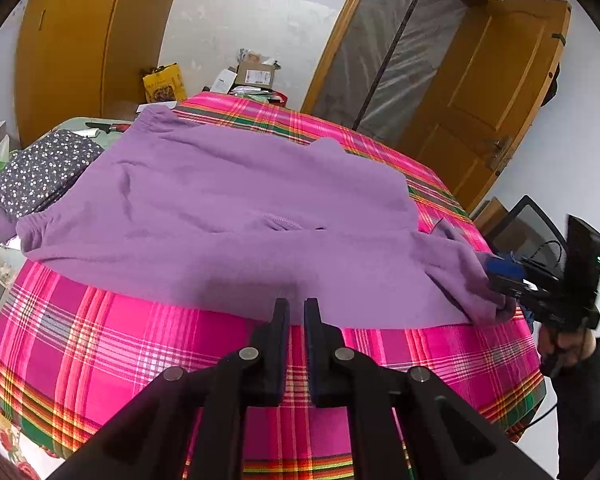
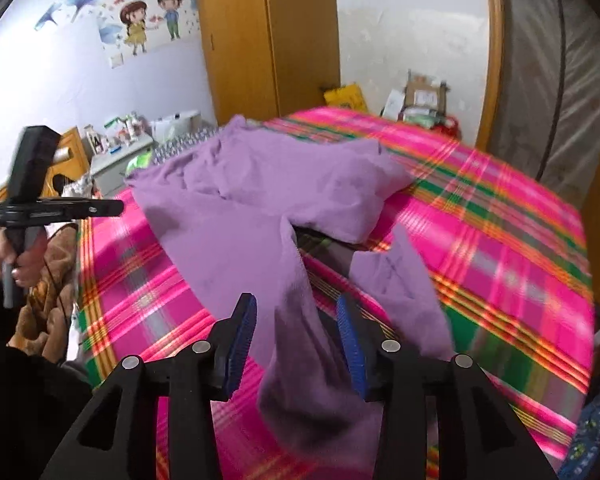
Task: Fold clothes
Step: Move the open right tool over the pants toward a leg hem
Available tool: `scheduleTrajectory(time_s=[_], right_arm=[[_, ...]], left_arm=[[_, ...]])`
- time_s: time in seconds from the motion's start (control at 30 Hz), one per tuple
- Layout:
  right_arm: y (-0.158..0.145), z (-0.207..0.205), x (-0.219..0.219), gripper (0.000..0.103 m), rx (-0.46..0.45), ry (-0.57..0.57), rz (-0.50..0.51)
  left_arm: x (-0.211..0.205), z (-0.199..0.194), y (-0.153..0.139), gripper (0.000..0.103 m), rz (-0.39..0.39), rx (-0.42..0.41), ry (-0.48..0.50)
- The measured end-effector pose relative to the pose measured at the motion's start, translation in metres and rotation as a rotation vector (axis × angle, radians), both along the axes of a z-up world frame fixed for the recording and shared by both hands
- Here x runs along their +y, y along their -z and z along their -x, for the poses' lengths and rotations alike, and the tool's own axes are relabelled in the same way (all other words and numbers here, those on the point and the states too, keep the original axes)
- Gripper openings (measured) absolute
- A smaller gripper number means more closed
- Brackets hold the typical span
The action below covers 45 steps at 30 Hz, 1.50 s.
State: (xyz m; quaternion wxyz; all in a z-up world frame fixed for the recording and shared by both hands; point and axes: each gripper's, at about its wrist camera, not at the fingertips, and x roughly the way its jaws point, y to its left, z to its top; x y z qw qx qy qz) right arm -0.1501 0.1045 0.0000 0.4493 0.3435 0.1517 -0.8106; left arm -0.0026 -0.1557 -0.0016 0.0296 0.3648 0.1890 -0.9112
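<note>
Over the plaid bed, right claw gapes around purple garment; left claw nearly closed, empty.

Black tool frames, silver screws, blue ribbed pads (dark sleeve).

- The purple garment lies spread over most of the pink plaid bedcover; taking the garment as landmark, a bare band of bedcover runs along its near edge, open to a gripper.
- Beyond the garment's far edge, another bare strip of plaid reaches the cardboard boxes stacked behind it.
- At the garment's left end a dotted grey cloth crowds the edge.
- At its right end the right gripper straddles a hanging fold, jaws apart.
- The left gripper, jaws nearly together, stands at the garment's near hem.
</note>
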Motion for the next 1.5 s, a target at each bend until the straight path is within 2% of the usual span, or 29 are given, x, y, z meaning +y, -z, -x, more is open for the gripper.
scheduleTrajectory(time_s=[0.07,0.13,0.17,0.23,0.37,0.5,0.6,0.7,0.8,0.93,1.0,1.07,1.27,1.5], right_arm=[[0.011,0.005,-0.013,0.043,-0.014,0.000,-0.042],[0.016,0.008,-0.018,0.024,-0.028,-0.010,-0.054],[0.018,0.006,-0.020,0.006,-0.025,-0.018,-0.054],[0.014,-0.005,-0.016,0.006,0.002,-0.055,-0.031],[0.001,-0.040,-0.001,0.006,0.031,-0.205,0.027],[0.007,-0.075,0.010,0.006,-0.012,-0.338,-0.026],[0.025,-0.096,0.020,0.006,-0.080,-0.387,-0.103],[0.038,-0.098,0.034,0.009,-0.146,-0.363,-0.109],[0.041,-0.099,0.046,0.011,-0.173,-0.337,-0.070],[0.032,-0.102,0.055,0.014,-0.164,-0.288,0.000],[0.027,-0.103,0.057,0.025,-0.150,-0.253,0.043],[0.019,-0.100,0.054,0.029,-0.122,-0.195,0.090],[0.002,-0.081,0.059,0.031,-0.077,-0.010,0.217],[0.008,-0.067,0.052,0.031,-0.087,0.072,0.228]], left_arm=[[-0.002,0.001,0.001,0.007,0.000,-0.005,-0.010],[-0.003,0.003,0.002,0.007,-0.001,-0.010,-0.019],[-0.004,0.003,0.002,0.007,-0.002,-0.011,-0.023],[-0.006,0.004,0.002,0.007,-0.004,-0.011,-0.030],[-0.012,0.004,-0.001,0.007,-0.009,0.005,-0.049],[-0.025,-0.003,-0.010,0.007,-0.033,0.056,-0.102],[-0.038,-0.010,-0.014,0.007,-0.033,0.078,-0.146],[-0.050,-0.016,-0.011,0.007,-0.033,0.062,-0.191],[-0.069,-0.028,-0.001,0.007,-0.043,0.029,-0.270],[-0.104,-0.054,0.018,0.007,-0.072,-0.024,-0.420],[-0.118,-0.065,0.025,0.007,-0.078,-0.040,-0.485],[-0.130,-0.074,0.031,0.007,-0.083,-0.050,-0.539],[-0.161,-0.063,0.036,0.010,-0.071,-0.047,-0.572],[-0.201,-0.039,0.041,0.021,-0.094,-0.034,-0.572]])
